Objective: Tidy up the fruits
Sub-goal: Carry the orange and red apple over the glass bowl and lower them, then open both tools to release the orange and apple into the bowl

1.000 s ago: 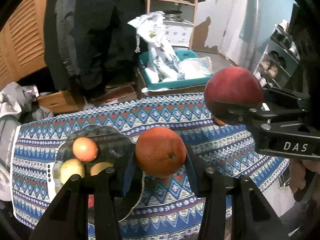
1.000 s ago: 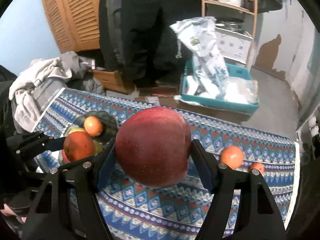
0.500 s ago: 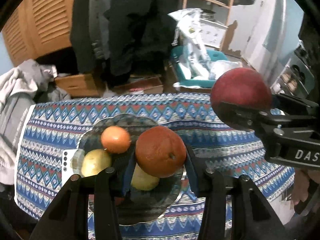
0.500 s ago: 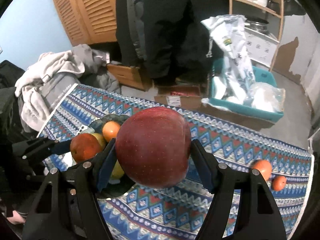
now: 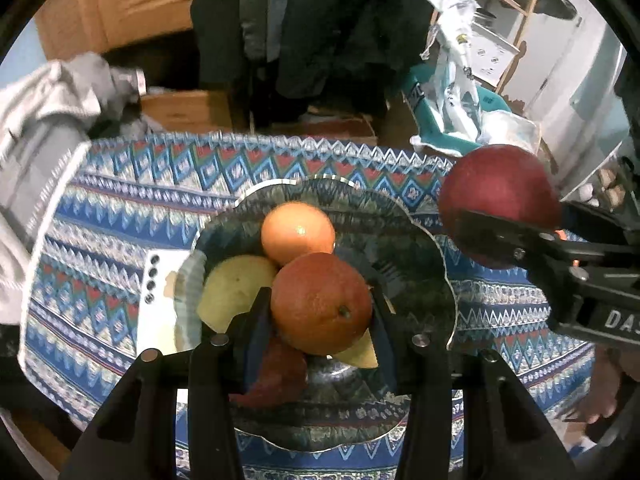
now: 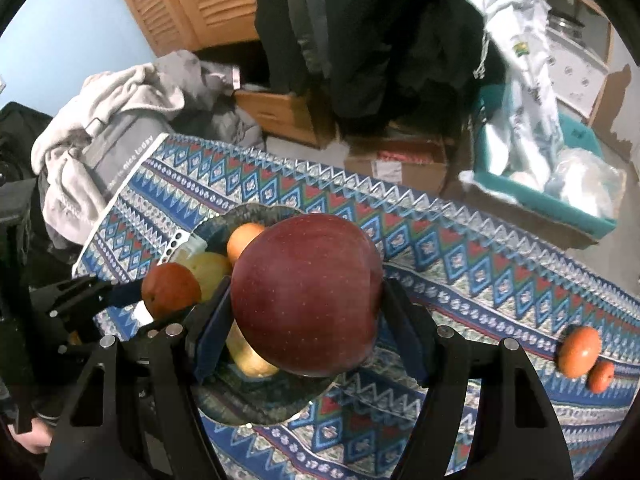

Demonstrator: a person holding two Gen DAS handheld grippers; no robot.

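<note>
Left wrist view: the left gripper (image 5: 322, 312) is gripping a dark orange (image 5: 321, 303) between its two fingers (image 5: 256, 320), the fruit sitting at the fingertips with its navel facing the camera. It is hanging above a glass bowl (image 5: 420, 264) that is sitting on a blue patterned tablecloth (image 5: 120, 208). Inside the bowl a lighter orange (image 5: 298, 233) is lying toward the far side, a yellow pear (image 5: 234, 284) is lying just left of the gripped fruit, and a red fruit (image 5: 276, 372) is showing partly behind the left finger. A white card (image 5: 158, 300) is lying beside the bowl's left rim. To the right, the right gripper (image 5: 496, 236) is clasping a red apple (image 5: 498, 204), holding it over the cloth just beyond the bowl's right rim.

Right wrist view: the right gripper (image 6: 306, 308) is squeezing the red apple (image 6: 306, 294) between both pads, the apple bulging well past the fingertips and hiding much of the glass bowl (image 6: 256, 408) beneath. At left, the left gripper (image 6: 160, 294) is holding the dark orange (image 6: 171, 290) over the bowl's near-left part. The lighter orange (image 6: 244, 240) and yellow pear (image 6: 210, 270) are peeking out behind the apple. Two small tangerines (image 6: 580, 352) are lying touching each other on the tablecloth (image 6: 480, 264), well apart from the bowl at right. A teal bin (image 6: 540, 196) is standing on the floor beyond the table.
</note>
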